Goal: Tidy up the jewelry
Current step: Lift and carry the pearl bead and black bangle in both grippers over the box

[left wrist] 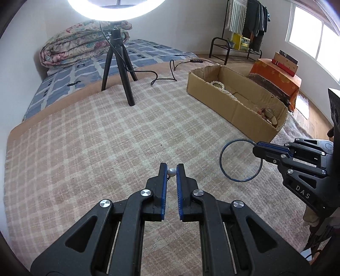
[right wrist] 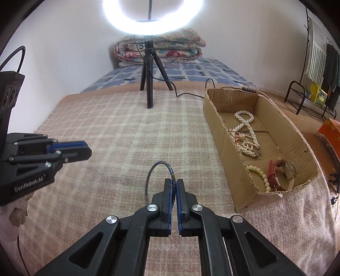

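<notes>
A bed fills the room's middle, spread with a fuzzy pink-and-cream plaid blanket (right wrist: 119,127); beyond it lies a blue patchwork sheet (left wrist: 70,78) with a folded floral quilt (right wrist: 159,47) against the pale wall; a glowing ring light (right wrist: 153,19) stands on a short black tripod (left wrist: 118,70), its cable trailing across the cloth; a clothes rack (left wrist: 247,23) hung with garments stands near a bright window (left wrist: 312,34).

On the blanket's right side sits a long, shallow cardboard box (right wrist: 225,152) with ragged edges; inside lie looped strings of white pearls (right wrist: 246,131), a strand of larger cream beads (right wrist: 260,173) and a watch on a red strap (right wrist: 276,174).

The left tool (left wrist: 171,169) is pinched on a small round pearl bead (left wrist: 171,172), glossy and pale, clear above the blanket; the right tool (right wrist: 174,184) is clamped on a thin blue bangle (left wrist: 223,161), a plain hoop standing upright from the blue ribbed pads (right wrist: 169,191), near the box.
</notes>
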{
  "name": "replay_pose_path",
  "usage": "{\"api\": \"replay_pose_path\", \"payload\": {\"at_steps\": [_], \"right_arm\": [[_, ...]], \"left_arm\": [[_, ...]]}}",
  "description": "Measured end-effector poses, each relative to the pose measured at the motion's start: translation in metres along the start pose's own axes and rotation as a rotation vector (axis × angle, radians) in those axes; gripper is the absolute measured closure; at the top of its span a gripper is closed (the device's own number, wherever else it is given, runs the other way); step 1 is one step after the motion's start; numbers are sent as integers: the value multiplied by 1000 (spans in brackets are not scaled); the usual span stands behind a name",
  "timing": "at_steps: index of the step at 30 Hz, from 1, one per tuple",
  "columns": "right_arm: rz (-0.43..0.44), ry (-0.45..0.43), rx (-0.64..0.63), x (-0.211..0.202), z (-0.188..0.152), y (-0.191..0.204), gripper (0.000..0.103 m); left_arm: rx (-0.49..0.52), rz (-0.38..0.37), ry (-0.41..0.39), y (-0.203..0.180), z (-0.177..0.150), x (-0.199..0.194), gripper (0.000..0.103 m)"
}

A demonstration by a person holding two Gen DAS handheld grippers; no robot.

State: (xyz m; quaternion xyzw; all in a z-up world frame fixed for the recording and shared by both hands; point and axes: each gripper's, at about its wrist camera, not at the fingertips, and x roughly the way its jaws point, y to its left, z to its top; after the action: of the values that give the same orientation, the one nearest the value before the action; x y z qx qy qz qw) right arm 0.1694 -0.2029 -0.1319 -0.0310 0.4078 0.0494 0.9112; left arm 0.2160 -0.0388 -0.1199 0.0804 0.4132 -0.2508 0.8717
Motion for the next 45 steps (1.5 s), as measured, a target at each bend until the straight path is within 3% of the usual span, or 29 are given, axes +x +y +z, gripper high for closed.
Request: {"api": "replay_pose_path", "payload": {"at_steps": [16,25,45], "right_arm": [[53,-72,7,-58,7,-24,102],[52,-114,35,-84,17,-58,102],[-54,-166,38,-77,57,-142,102]], "left_arm": [[8,-29,-72,-32,22,-19,96],[19,-60,-121,-60,56,-13,96],[38,-72,-157,-96,146,55,96]]}}
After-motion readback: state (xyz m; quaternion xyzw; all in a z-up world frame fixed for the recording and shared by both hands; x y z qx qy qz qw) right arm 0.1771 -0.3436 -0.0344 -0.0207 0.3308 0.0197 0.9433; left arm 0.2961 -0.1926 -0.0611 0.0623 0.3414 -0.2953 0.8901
